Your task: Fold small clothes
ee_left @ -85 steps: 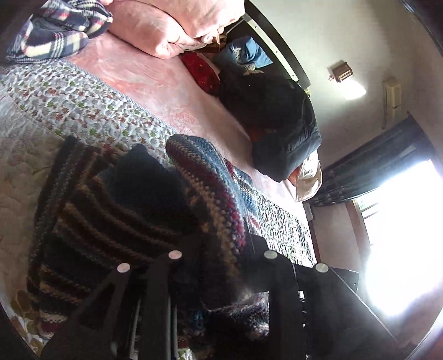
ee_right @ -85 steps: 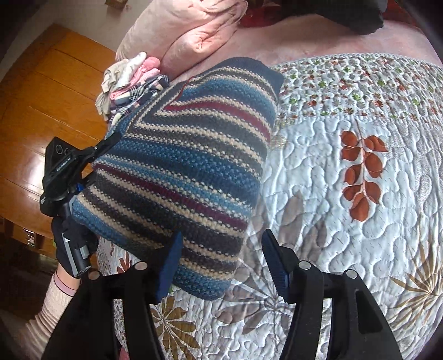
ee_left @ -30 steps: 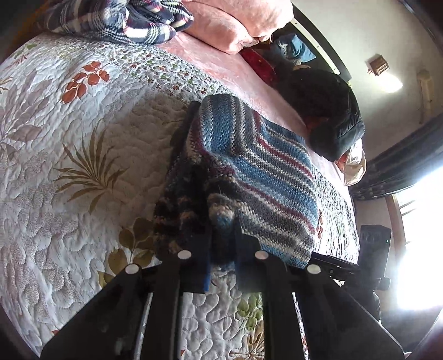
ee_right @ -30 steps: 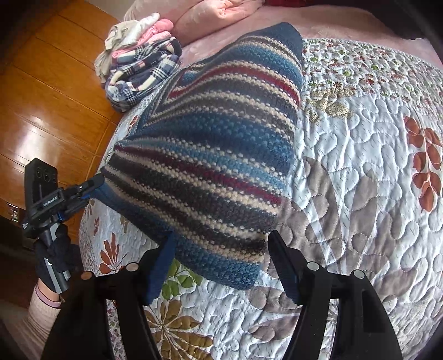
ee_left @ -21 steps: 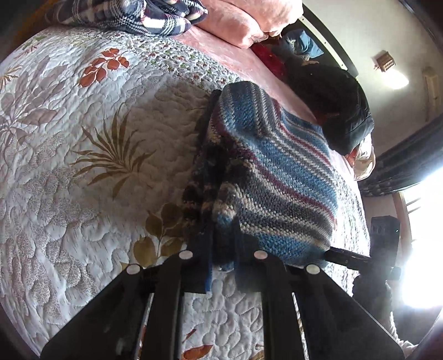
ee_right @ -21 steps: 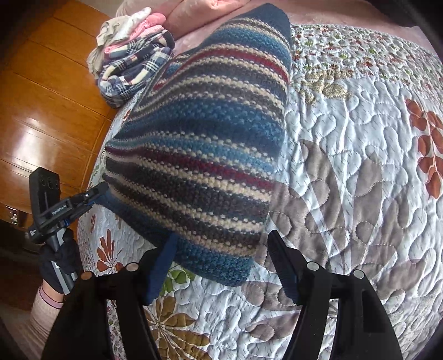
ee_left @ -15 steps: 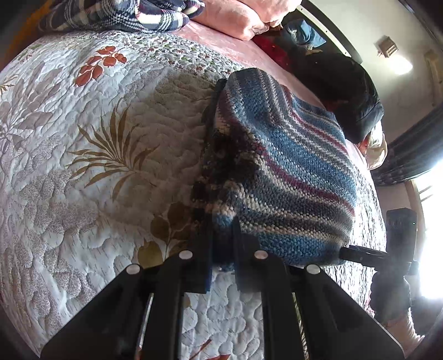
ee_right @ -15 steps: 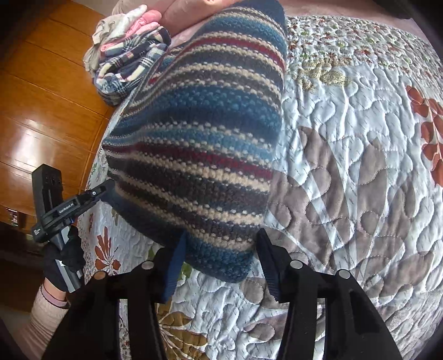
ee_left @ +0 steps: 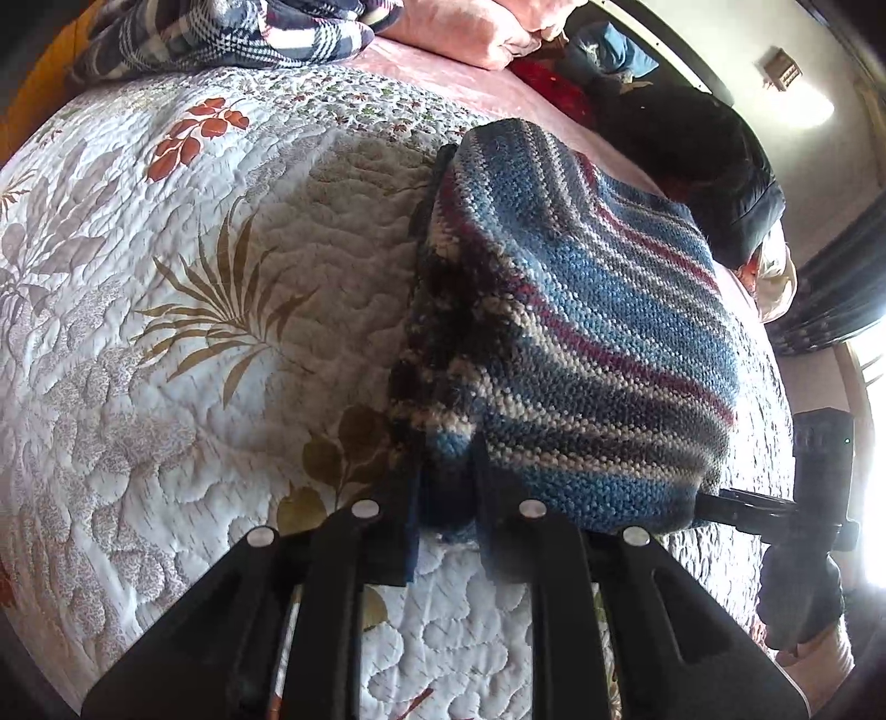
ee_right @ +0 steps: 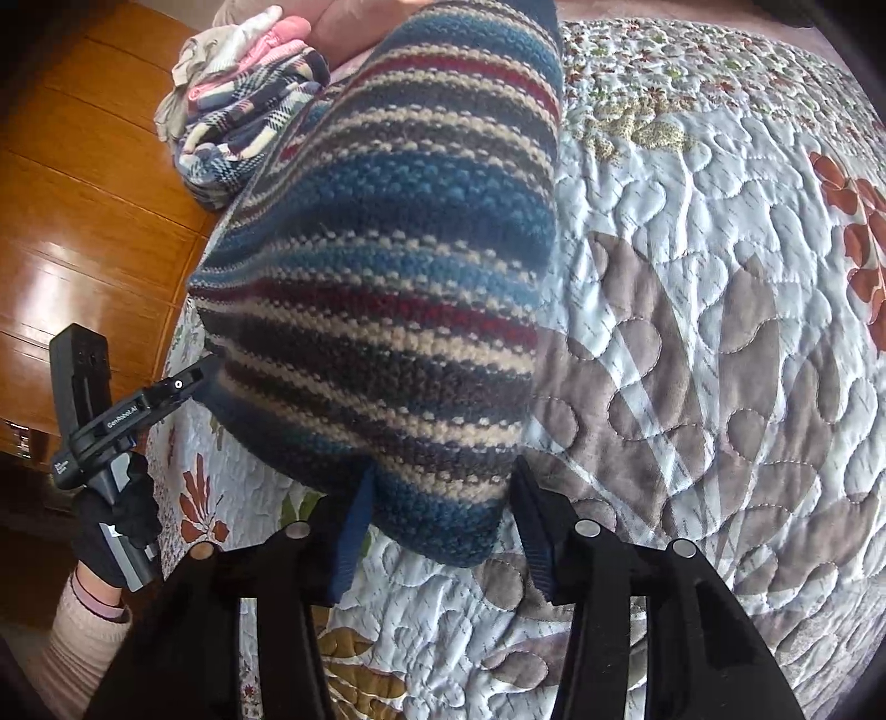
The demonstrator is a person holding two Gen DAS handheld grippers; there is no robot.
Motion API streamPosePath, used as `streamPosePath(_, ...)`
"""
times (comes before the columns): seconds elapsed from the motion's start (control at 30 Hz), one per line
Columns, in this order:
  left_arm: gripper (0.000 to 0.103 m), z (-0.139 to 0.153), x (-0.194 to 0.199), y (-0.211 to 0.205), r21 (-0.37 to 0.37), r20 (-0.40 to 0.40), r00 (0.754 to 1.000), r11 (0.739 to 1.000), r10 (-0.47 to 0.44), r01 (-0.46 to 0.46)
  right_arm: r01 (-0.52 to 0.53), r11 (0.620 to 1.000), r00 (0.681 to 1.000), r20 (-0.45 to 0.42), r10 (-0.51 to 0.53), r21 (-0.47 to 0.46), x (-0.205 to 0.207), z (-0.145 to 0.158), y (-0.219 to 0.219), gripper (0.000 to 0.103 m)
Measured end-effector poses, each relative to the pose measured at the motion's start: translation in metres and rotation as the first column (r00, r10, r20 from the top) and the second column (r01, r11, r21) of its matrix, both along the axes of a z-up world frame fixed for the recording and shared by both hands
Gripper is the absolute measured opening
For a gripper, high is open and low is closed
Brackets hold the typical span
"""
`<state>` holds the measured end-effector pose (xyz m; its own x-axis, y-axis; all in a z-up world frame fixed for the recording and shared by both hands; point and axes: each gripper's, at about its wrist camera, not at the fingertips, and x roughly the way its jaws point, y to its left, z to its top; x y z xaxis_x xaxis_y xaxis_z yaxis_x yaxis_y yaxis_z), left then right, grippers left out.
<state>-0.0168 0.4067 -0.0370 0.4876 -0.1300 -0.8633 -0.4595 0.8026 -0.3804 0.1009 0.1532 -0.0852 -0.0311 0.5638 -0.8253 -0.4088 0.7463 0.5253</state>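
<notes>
A striped knit garment in blue, red, cream and dark yarn lies folded on the floral quilt. My left gripper is shut on its near left corner. In the right wrist view the same knit bulges up toward the camera. My right gripper has its jaws pressed against both sides of the thick near corner. Each gripper shows in the other's view: the right one at the knit's right corner, the left one at the left corner, held by a gloved hand.
A pile of plaid and pink clothes sits at the bed's far corner beside pink pillows. A dark jacket lies further along the bed. Wooden floor runs past the bed's edge. Open quilt spreads right of the knit.
The knit was lowered from the air onto the quilt and drawn toward the near edge. My right jaws narrowed from wide open onto the corner. The left grip is unchanged.
</notes>
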Motion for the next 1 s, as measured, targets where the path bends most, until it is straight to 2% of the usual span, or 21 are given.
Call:
streamPosePath(0.03,0.041,0.005,-0.001,0.002,0.0,-0.002,1.0,1.0,0.014,-0.014,-0.004,1.0,1.0,0.006,0.004,-0.002,0.002,0.004,-0.001,0.054)
streamPosePath(0.07,0.048,0.011,-0.002,0.004,-0.002,0.009,1.0,1.0,0.018,-0.018,-0.008,1.0,1.0,0.021,0.008,-0.002,0.002,0.009,-0.002,0.055)
streamPosePath(0.13,0.05,0.024,-0.002,0.01,-0.013,0.043,0.999,1.0,0.016,-0.016,-0.017,1.0,0.998,0.055,0.017,0.001,0.004,0.02,-0.004,0.06)
streamPosePath(0.23,0.071,0.042,0.008,0.02,-0.012,0.085,0.996,1.0,0.006,-0.005,-0.012,1.0,0.997,0.079,0.009,0.029,0.013,0.035,-0.008,0.066)
streamPosePath(0.33,0.078,0.047,0.031,0.029,-0.044,0.102,0.995,0.999,-0.011,0.016,0.012,0.998,0.996,0.085,-0.017,0.057,0.027,0.045,-0.009,0.07)
streamPosePath(0.57,0.08,0.014,0.094,0.055,-0.153,0.04,0.998,0.986,-0.056,0.062,0.047,0.992,0.998,0.038,-0.052,0.113,0.06,0.042,-0.004,0.073)
streamPosePath(0.77,0.079,-0.02,0.117,0.063,-0.197,0.009,0.994,0.974,-0.11,0.11,0.073,0.984,0.997,-0.012,-0.072,0.161,0.078,0.028,0.002,0.074)
streamPosePath(0.83,0.079,-0.027,0.121,0.062,-0.216,0.016,0.992,0.968,-0.125,0.125,0.08,0.982,0.997,-0.029,-0.076,0.171,0.083,0.022,0.003,0.077)
streamPosePath(0.93,0.079,-0.036,0.128,0.059,-0.285,0.05,0.987,0.945,-0.152,0.16,0.082,0.978,0.996,-0.05,-0.074,0.192,0.089,0.015,0.008,0.083)
streamPosePath(1.0,0.082,-0.041,0.133,0.055,-0.285,0.05,0.984,0.942,-0.169,0.176,0.081,0.974,0.995,-0.071,-0.068,0.211,0.093,0.009,0.013,0.086)
